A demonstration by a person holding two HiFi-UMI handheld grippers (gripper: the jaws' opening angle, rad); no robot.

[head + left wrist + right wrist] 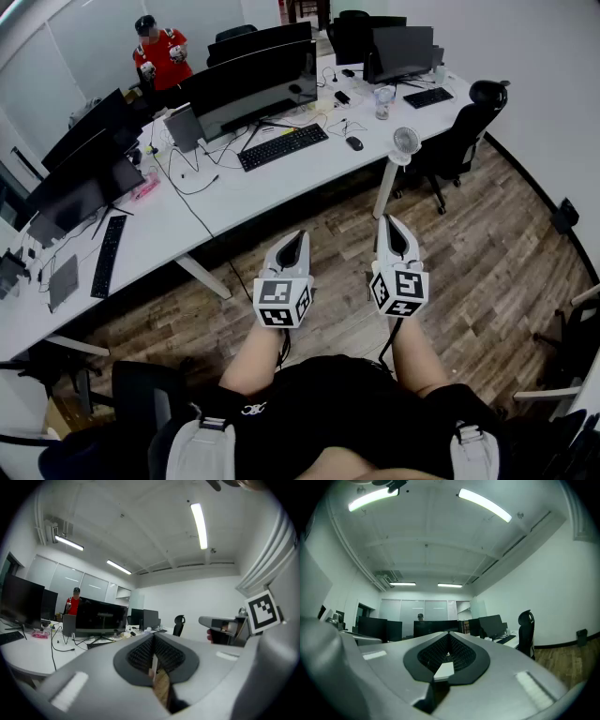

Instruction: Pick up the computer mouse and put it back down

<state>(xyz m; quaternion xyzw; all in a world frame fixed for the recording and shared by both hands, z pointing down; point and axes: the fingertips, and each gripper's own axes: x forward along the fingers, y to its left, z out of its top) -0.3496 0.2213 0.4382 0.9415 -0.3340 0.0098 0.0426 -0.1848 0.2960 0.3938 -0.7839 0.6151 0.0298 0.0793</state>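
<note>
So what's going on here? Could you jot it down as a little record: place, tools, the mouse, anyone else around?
Place: office, long white desk, wood floor
Left gripper: jaws together, empty, held over the floor
Right gripper: jaws together, empty, beside the left one
Computer mouse: on the desk, beside the black keyboard, untouched
Nearby: small white fan, black office chair
Other person: red top, behind the monitors

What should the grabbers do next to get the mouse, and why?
Probably step forward and reach the right gripper toward the computer mouse beside the keyboard. It and the left gripper are shut, empty, over the wooden floor, short of the white desk; the right is nearer the mouse.
</note>
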